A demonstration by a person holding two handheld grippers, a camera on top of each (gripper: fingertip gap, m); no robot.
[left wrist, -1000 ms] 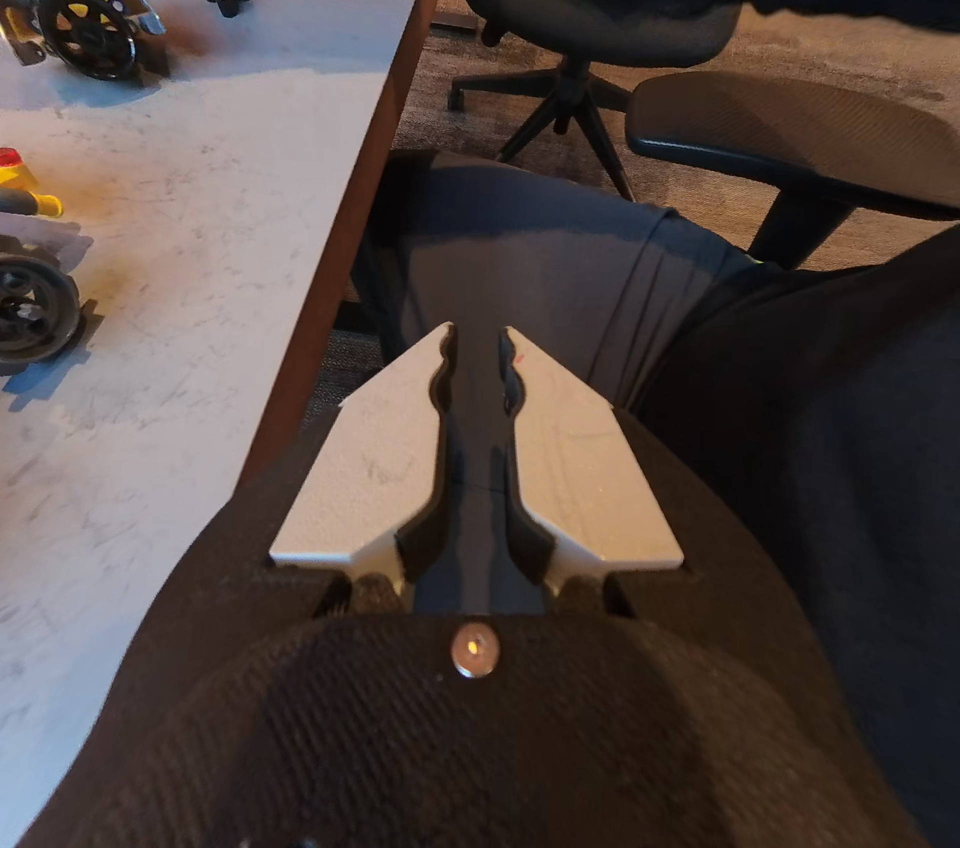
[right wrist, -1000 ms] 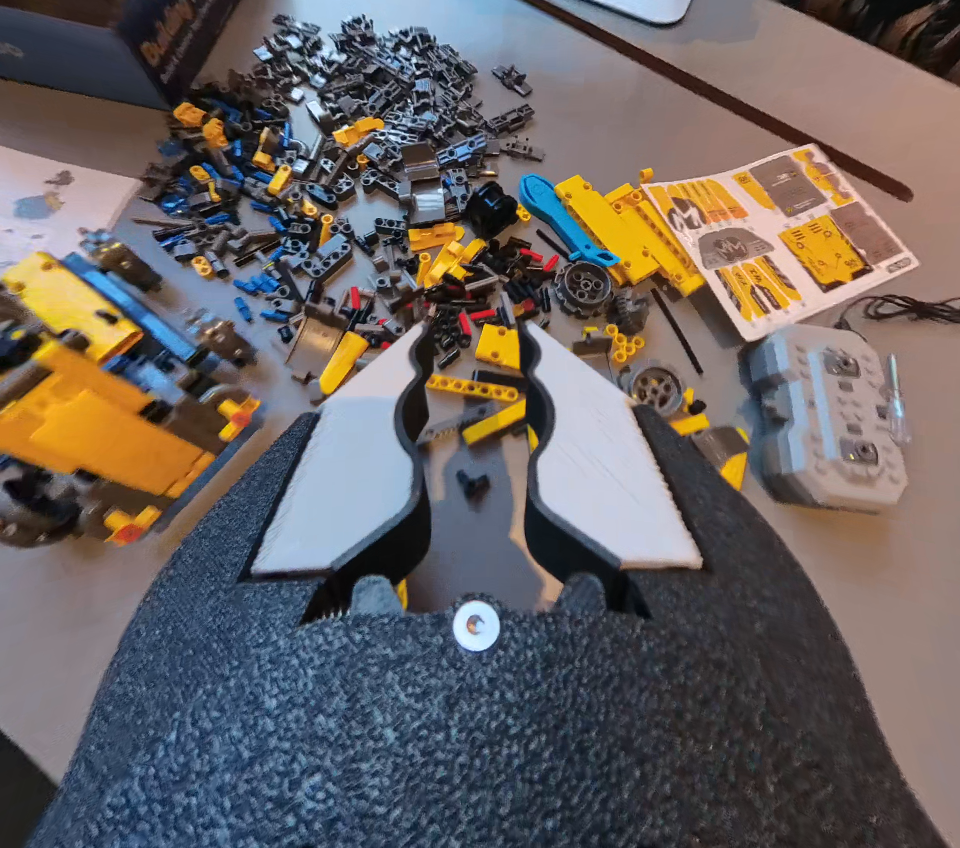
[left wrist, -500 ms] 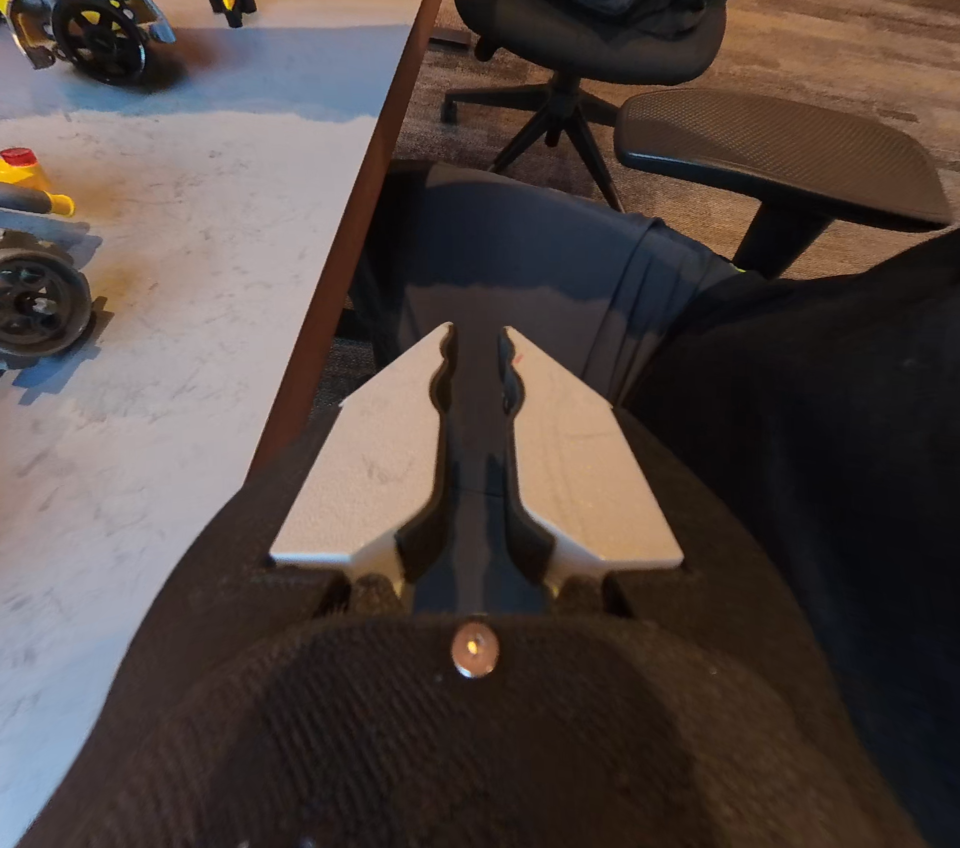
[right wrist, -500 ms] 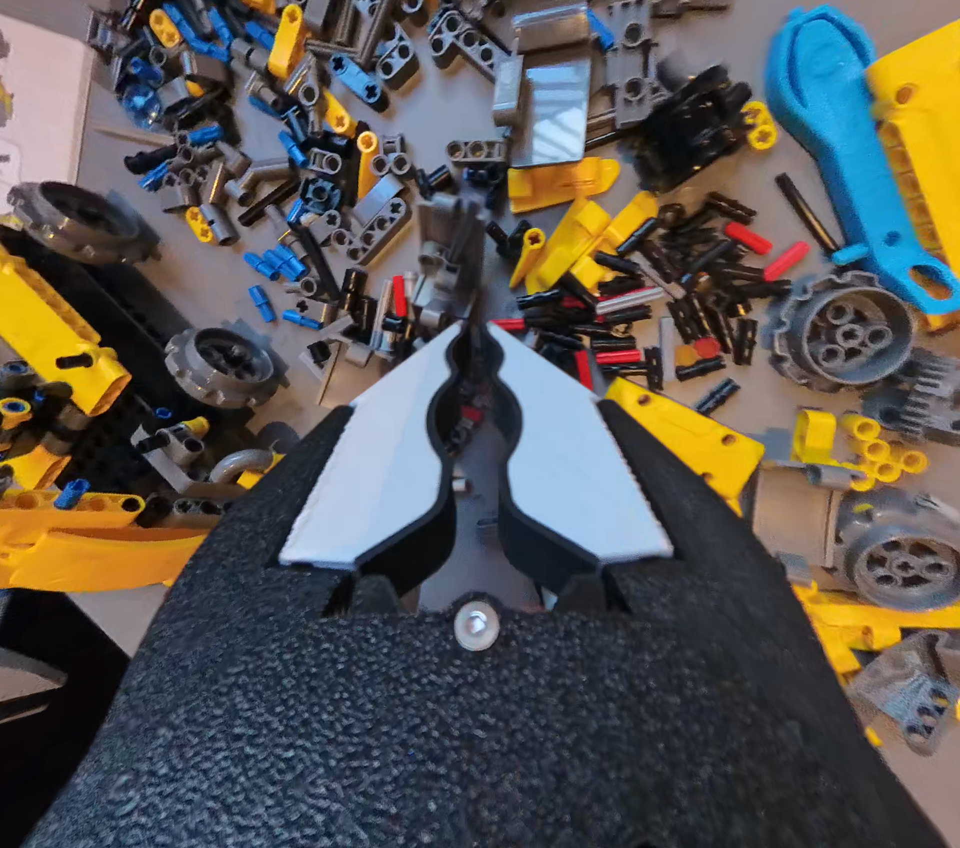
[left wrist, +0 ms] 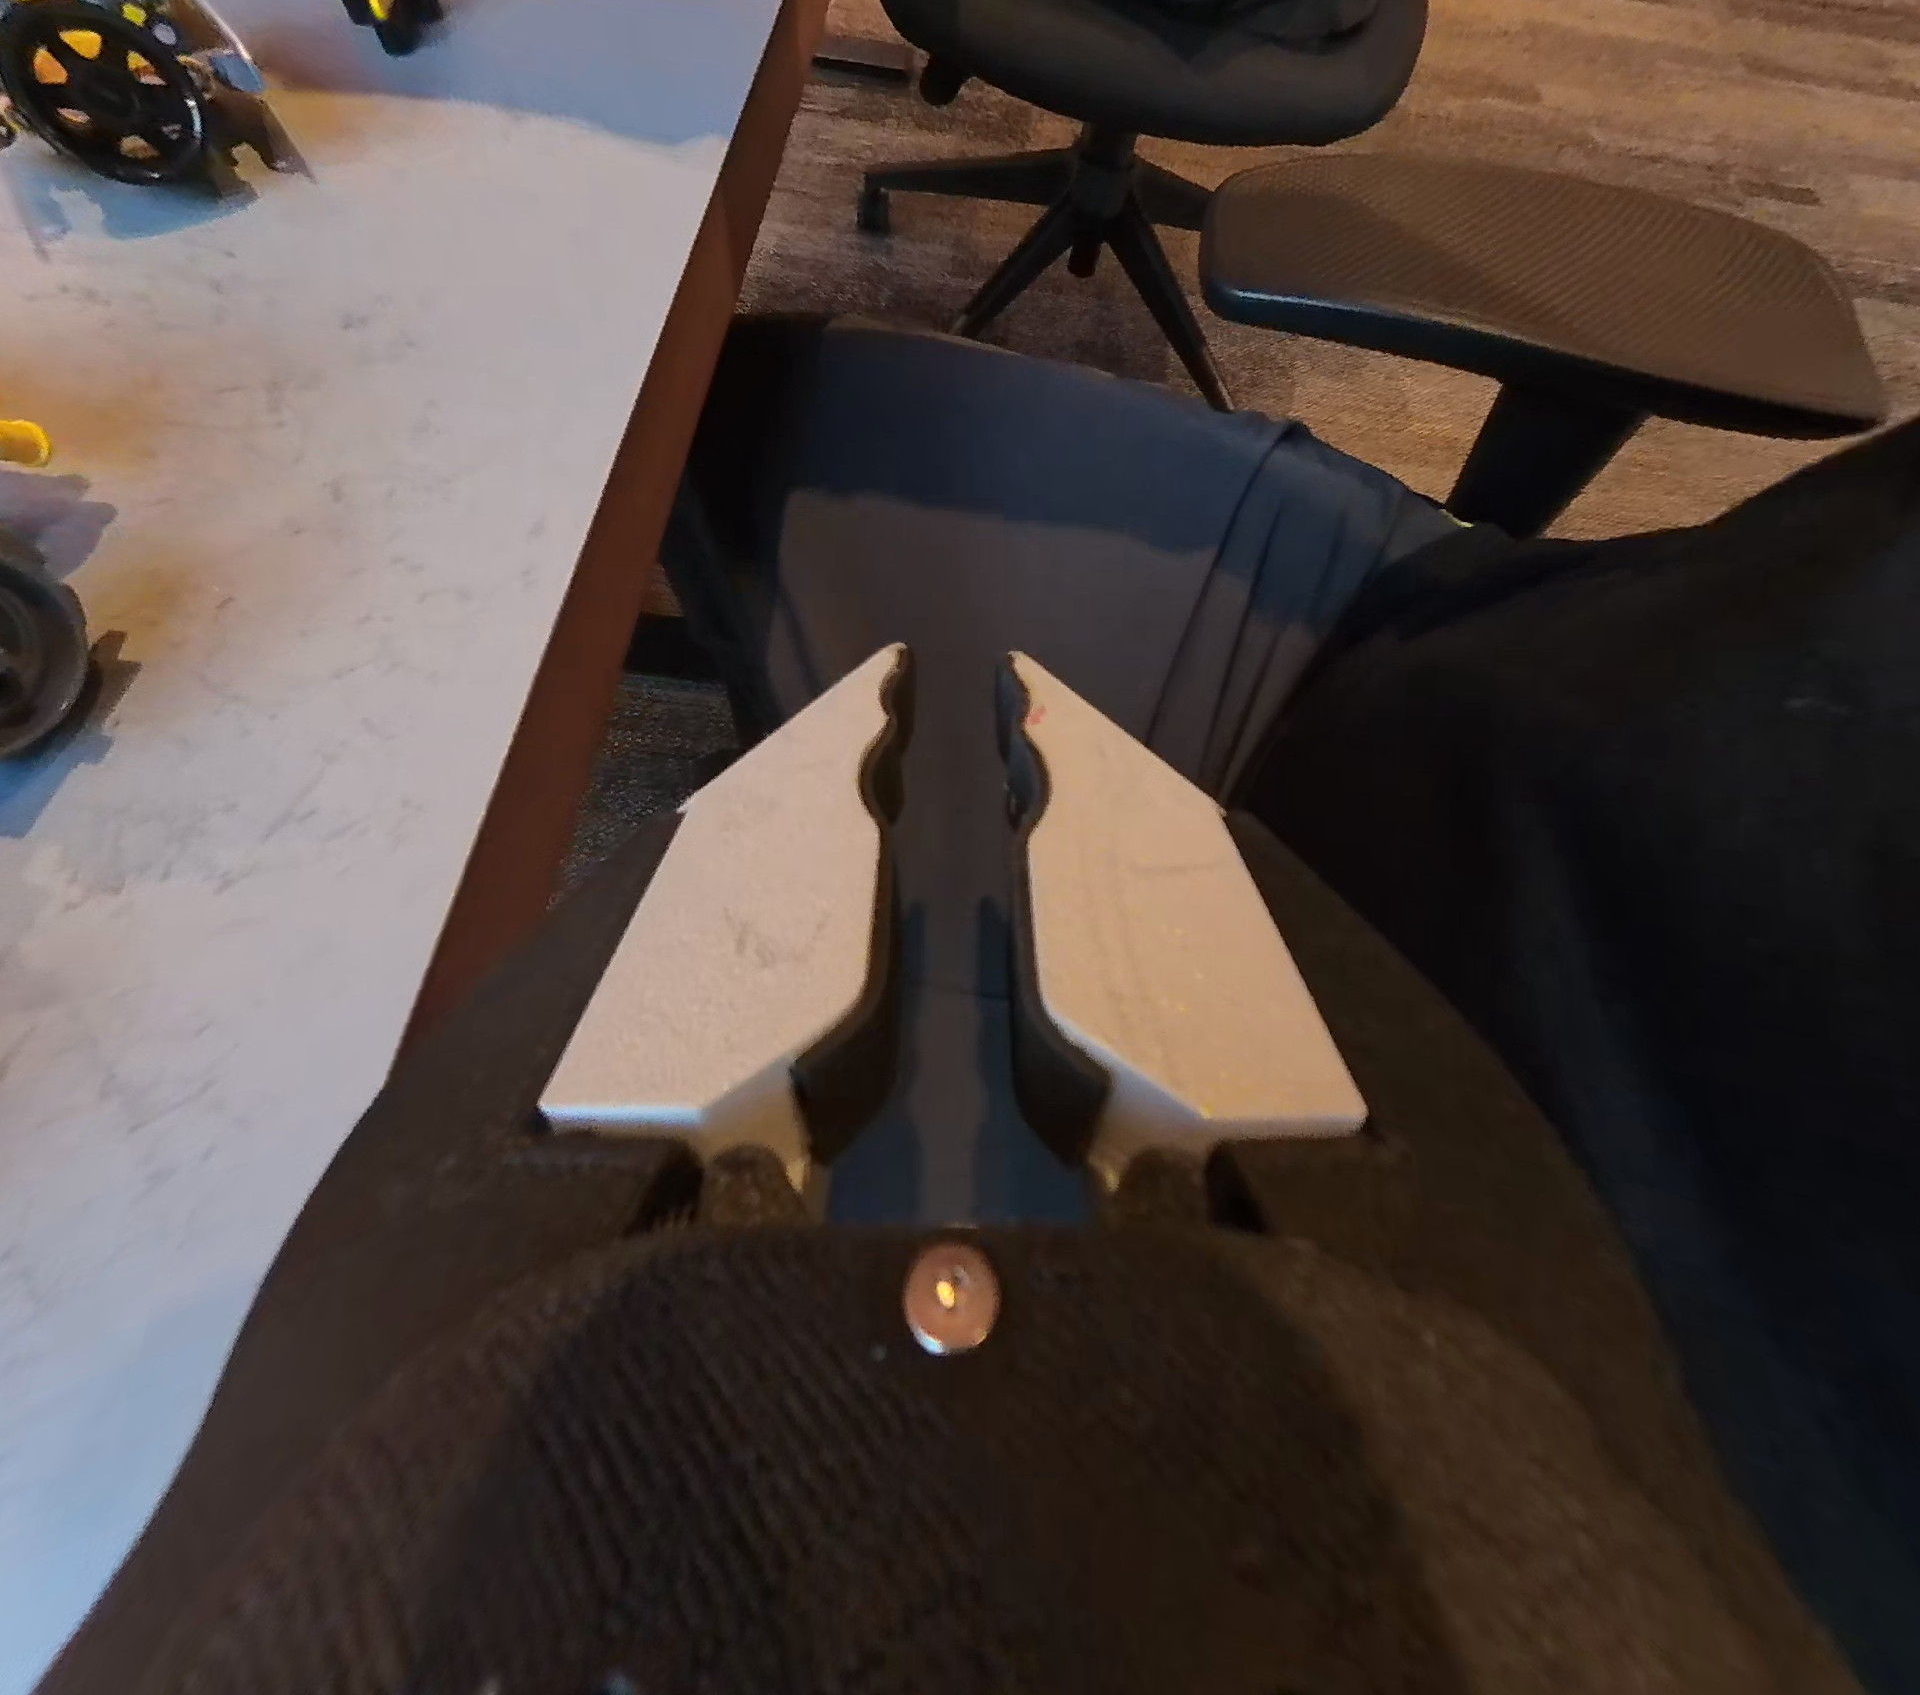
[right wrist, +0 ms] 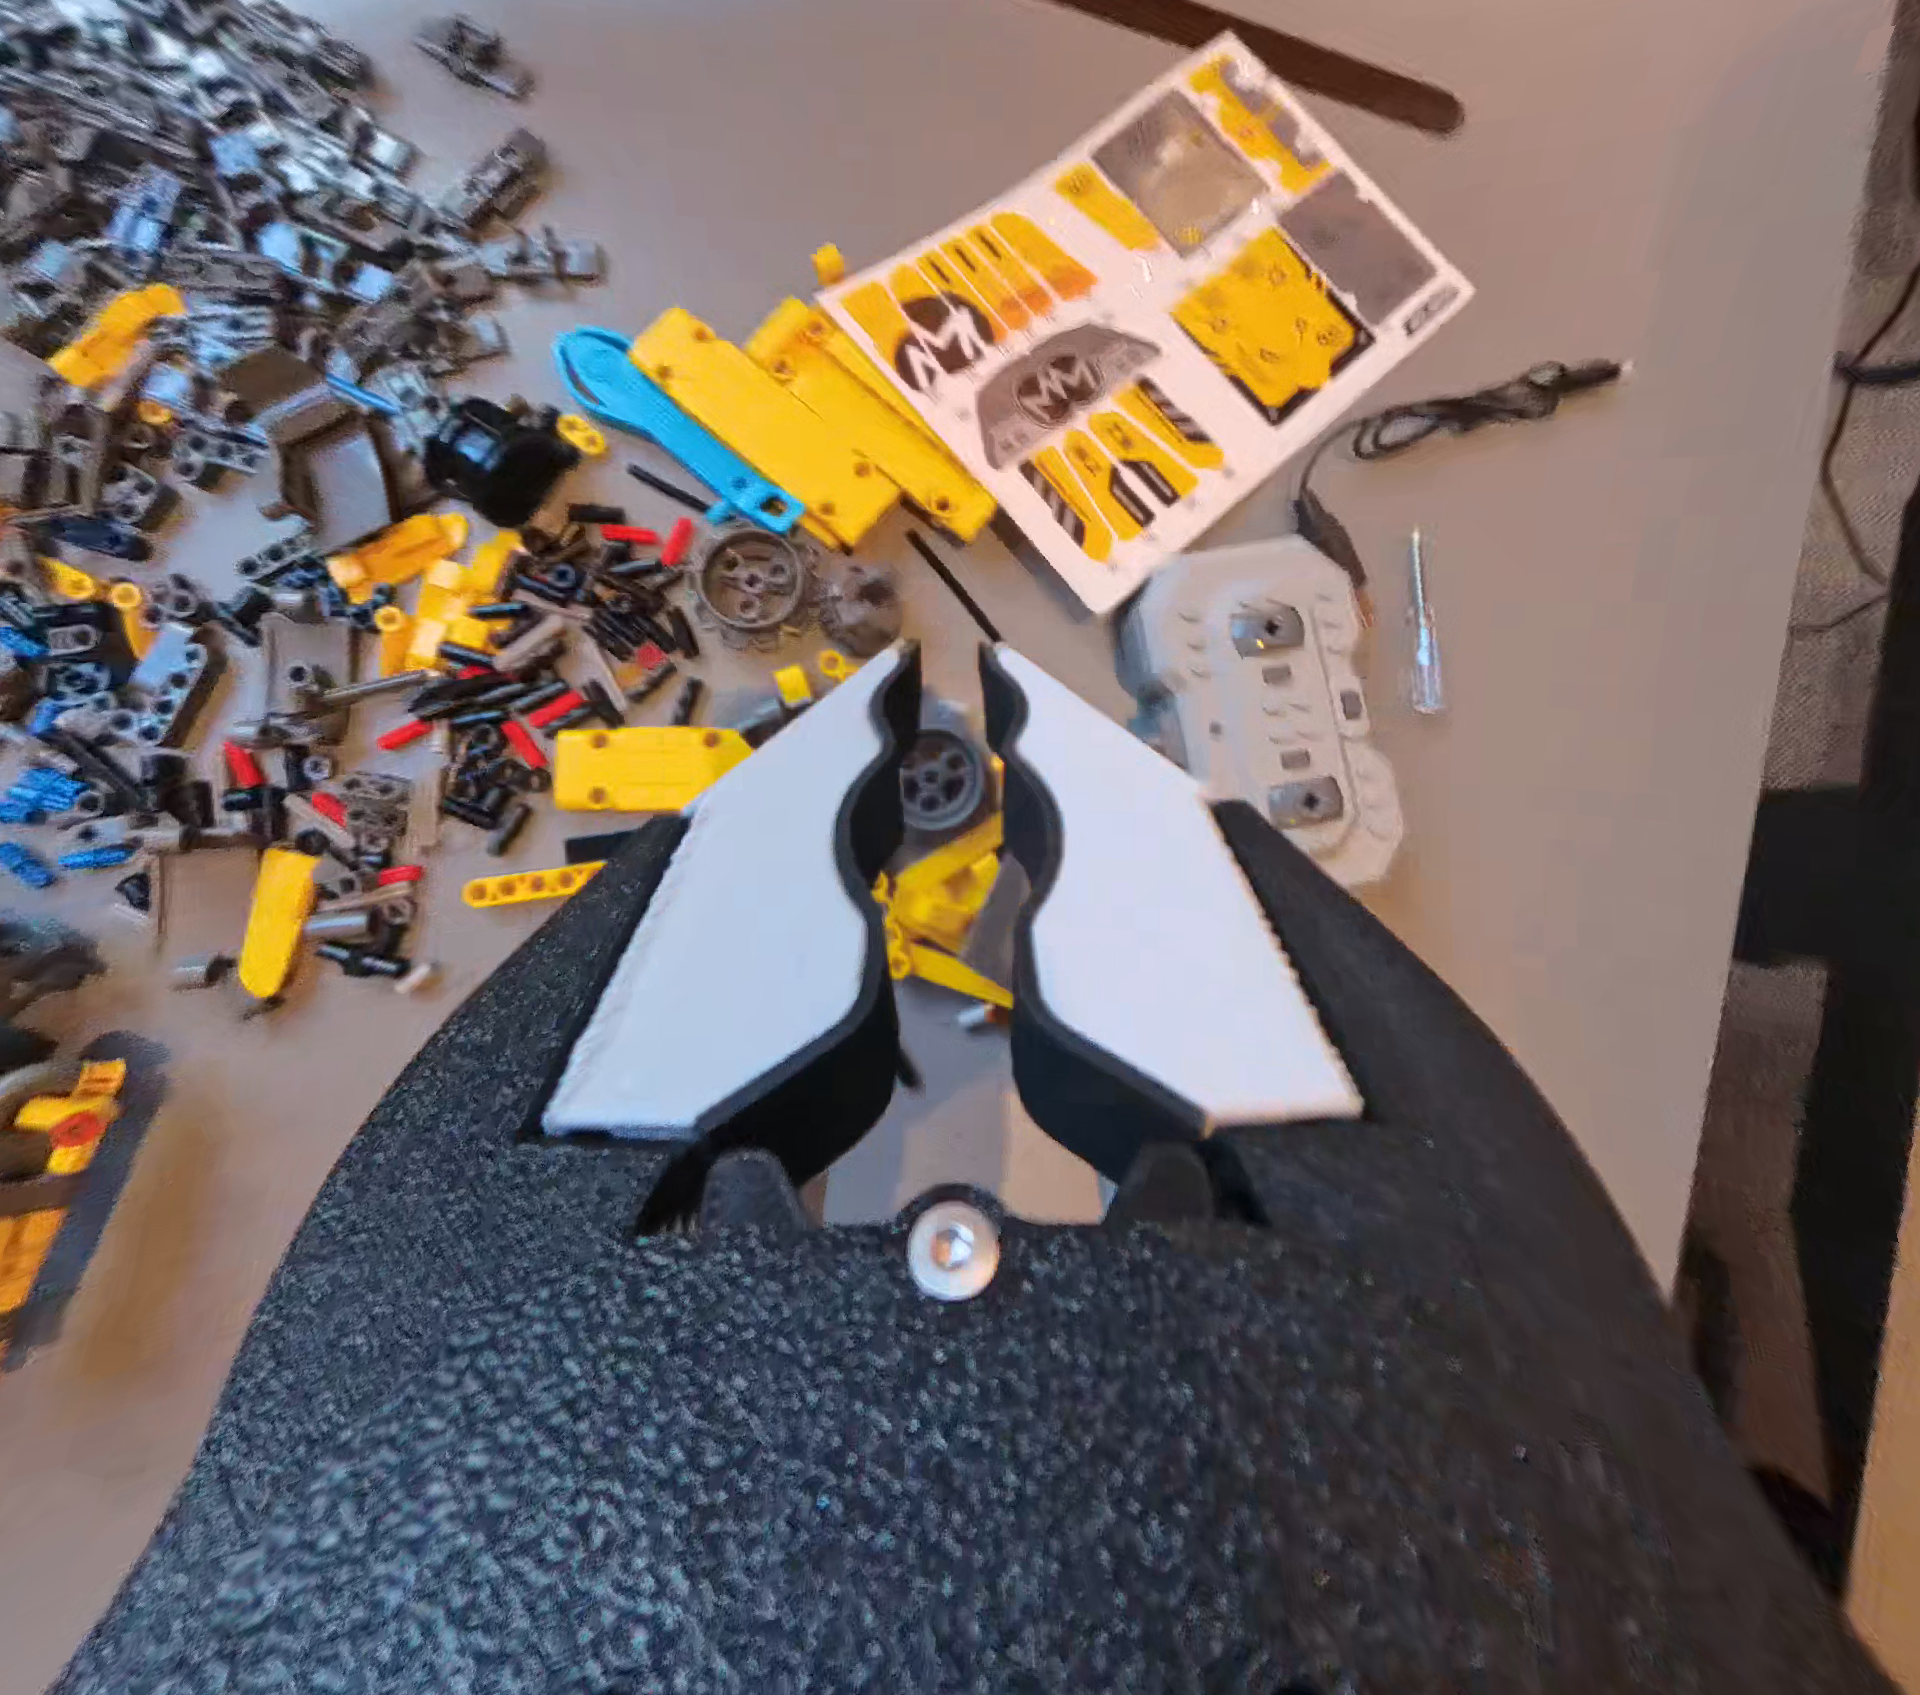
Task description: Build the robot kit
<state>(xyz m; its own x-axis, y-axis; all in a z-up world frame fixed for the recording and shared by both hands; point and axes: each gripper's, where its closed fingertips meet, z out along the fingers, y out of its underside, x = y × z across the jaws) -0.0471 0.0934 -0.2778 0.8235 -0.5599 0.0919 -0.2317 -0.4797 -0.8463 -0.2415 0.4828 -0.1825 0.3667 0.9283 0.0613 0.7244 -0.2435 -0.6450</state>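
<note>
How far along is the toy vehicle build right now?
Done: a yellow wheeled assembly stands on the table. In hand: left gripper open, empty, beside the table; right gripper above loose pieces, grip unclear. Left: that pile, plus the sticker sheet.

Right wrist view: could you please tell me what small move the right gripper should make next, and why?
I would probably open the right gripper a little wider. Its jaws stand only narrowly apart, with nothing visible between the tips, and the grey wheel lying on the table beneath them, beside yellow pieces, looks broader than that gap.
</note>
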